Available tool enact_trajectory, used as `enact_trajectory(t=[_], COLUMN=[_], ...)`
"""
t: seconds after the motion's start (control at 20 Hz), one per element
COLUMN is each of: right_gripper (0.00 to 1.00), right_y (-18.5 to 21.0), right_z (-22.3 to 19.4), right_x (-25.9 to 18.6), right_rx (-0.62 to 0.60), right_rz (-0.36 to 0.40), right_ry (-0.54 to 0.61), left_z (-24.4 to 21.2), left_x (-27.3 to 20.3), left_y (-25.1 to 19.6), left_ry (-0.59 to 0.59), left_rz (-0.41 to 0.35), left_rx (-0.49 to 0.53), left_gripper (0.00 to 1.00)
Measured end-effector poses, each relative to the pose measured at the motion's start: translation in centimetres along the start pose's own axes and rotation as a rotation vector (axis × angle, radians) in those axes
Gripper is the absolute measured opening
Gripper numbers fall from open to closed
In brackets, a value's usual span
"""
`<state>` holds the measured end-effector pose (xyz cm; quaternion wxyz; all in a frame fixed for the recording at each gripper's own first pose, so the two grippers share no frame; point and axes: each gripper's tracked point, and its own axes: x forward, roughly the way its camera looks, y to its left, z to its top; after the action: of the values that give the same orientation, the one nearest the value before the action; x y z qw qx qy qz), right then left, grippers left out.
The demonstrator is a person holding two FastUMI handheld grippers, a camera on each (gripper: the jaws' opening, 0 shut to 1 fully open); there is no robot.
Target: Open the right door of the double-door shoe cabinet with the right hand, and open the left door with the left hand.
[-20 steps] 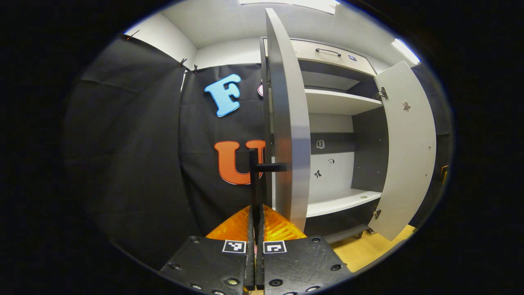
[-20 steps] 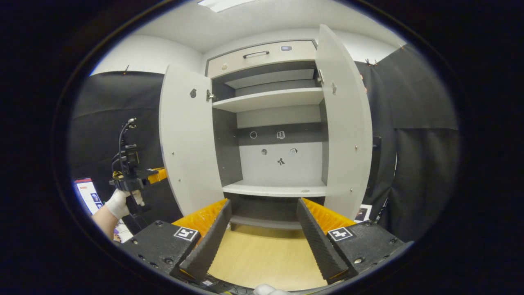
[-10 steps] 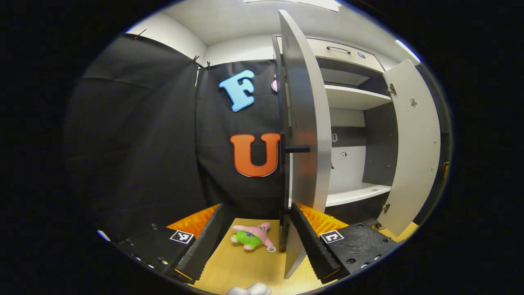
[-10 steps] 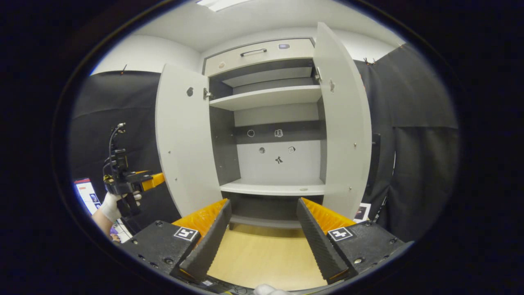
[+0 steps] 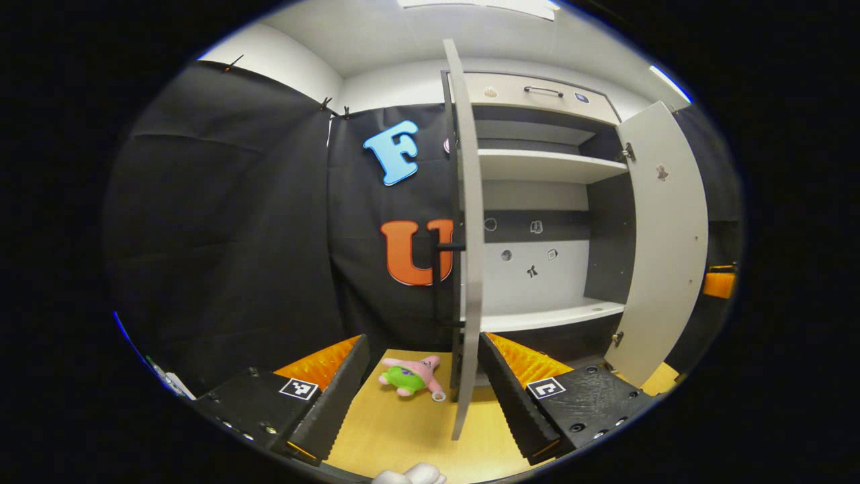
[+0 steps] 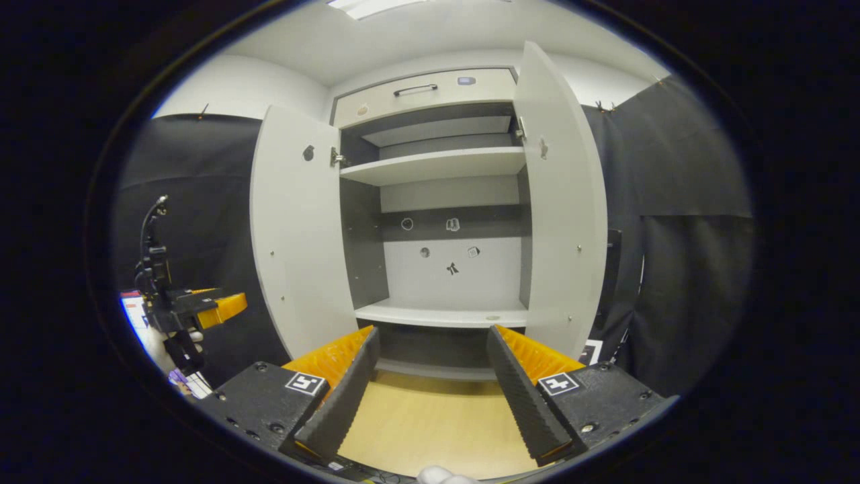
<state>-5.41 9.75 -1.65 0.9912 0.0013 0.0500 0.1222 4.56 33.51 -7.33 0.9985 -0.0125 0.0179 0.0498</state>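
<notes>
The shoe cabinet (image 6: 437,161) stands with both doors swung out and pale shelves bare inside. In the left gripper view the left door (image 5: 468,222) is edge-on, its black bar handle (image 5: 438,282) on the far side. My left gripper (image 5: 421,344) is open a short way in front of that door's lower edge, touching nothing. The right door (image 5: 665,228) hangs open at the right. In the right gripper view my right gripper (image 6: 433,336) is open, facing the cabinet between left door (image 6: 295,228) and right door (image 6: 561,215). The left gripper (image 6: 191,310) shows far left.
A pink and green plush toy (image 5: 410,376) lies on the wooden floor (image 5: 403,430) beside the left door's foot. A drawer with a bar handle (image 6: 416,89) tops the cabinet. Black cloth walls close in both sides. A screen (image 6: 138,309) glows at the far left.
My left gripper was shut on the left door's handle; it has opened, let go and drawn back from the door. The right gripper has stayed open and barely moved.
</notes>
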Motion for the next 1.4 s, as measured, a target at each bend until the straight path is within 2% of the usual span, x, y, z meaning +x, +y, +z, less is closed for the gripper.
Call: enact_trajectory(t=[0.25,0.3,0.35,0.65,1.0,1.25,1.4], right_gripper=[1.0,1.0,1.0,1.0,1.0,1.0,1.0], right_y=[-1.5,-1.9,-2.3,-4.6,-6.2,-6.3,-6.2], right_z=[1.1,1.4,1.6,1.5,0.8,0.8,0.6], right_x=[-0.3,-0.3,-0.4,-1.1,-1.5,-1.8,-1.9], right_rx=[-0.014,-0.015,-0.018,-0.032,-0.027,-0.029,-0.033], right_rz=[-0.046,-0.059,-0.074,-0.158,-0.217,-0.229,-0.231], right_ry=[-0.025,-0.031,-0.035,-0.049,-0.039,-0.044,-0.043], left_z=[2.4,2.7,2.8,1.4,0.2,0.7,1.4], left_x=[-1.7,-2.0,-2.3,-2.8,-2.8,-2.9,-3.0], left_y=[-5.5,-6.4,-7.5,-12.2,-12.4,-12.0,-12.0], left_ry=[-0.003,-0.008,-0.007,0.024,0.046,0.025,0.001], left_rz=[-0.06,-0.07,-0.08,-0.118,-0.102,-0.089,-0.086], left_rx=[0.02,0.023,0.025,-0.026,-0.038,-0.016,0.031], left_gripper=[0.97,1.0,0.96,0.96,0.96,0.96,0.96])
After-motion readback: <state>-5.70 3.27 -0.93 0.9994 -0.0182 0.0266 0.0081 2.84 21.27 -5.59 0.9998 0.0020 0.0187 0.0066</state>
